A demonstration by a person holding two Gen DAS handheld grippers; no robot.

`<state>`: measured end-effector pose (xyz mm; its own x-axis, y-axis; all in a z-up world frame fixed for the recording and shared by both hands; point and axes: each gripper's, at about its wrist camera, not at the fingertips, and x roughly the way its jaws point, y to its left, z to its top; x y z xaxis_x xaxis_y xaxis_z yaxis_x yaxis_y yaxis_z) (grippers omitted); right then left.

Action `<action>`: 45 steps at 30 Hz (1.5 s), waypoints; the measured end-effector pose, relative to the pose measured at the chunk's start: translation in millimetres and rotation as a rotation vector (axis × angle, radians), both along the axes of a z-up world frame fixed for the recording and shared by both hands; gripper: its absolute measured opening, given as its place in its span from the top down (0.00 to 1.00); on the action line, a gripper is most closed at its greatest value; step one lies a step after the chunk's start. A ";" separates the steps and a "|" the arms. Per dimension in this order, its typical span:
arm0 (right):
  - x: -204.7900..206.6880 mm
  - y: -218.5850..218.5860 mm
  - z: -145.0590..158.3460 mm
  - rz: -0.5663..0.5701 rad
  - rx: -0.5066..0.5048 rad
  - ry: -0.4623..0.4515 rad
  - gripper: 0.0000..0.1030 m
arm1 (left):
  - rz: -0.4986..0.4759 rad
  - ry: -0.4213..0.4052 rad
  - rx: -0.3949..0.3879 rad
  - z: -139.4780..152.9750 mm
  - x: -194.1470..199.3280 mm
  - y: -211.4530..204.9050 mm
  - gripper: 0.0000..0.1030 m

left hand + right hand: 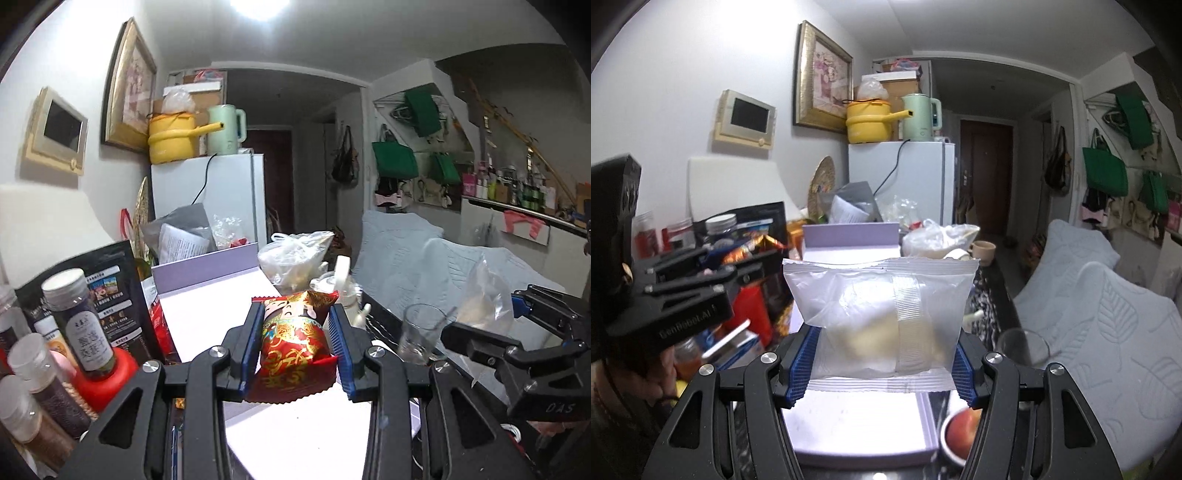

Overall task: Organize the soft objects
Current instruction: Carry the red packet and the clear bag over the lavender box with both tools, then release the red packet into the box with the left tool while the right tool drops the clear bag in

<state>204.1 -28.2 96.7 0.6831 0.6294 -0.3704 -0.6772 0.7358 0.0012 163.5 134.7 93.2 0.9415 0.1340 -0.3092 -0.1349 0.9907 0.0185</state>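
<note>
Over the white, lilac-walled box (207, 295), left gripper (297, 347) is clamped on red-and-gold foil snack packet (293, 350); right gripper (884, 362), jaws approx half apart, squeezes clear plastic pouch w/ pale bread (879, 317). Keep both level, lower inside box walls, then release w/o crushing.

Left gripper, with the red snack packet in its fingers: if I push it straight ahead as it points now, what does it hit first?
Probably the tied clear plastic bag and white bottle beyond the white box lid, ahead of the left gripper holding the red snack packet. Depth is unclear.
</note>
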 end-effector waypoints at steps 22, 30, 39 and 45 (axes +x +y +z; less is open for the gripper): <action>95.6 67.6 -51.8 0.006 -0.032 0.095 0.39 | 0.175 0.216 -0.035 -77.9 94.2 67.2 0.66; 109.5 74.8 -74.2 -0.013 -0.083 0.134 0.39 | 0.188 0.327 -0.009 -109.2 116.2 65.6 0.66; 120.2 85.5 -95.2 -0.009 -0.113 0.188 0.39 | 0.208 0.418 -0.019 -139.2 133.1 69.9 0.66; 123.6 93.6 -108.3 -0.015 -0.140 0.202 0.39 | 0.247 0.444 -0.009 -146.1 136.2 73.2 0.66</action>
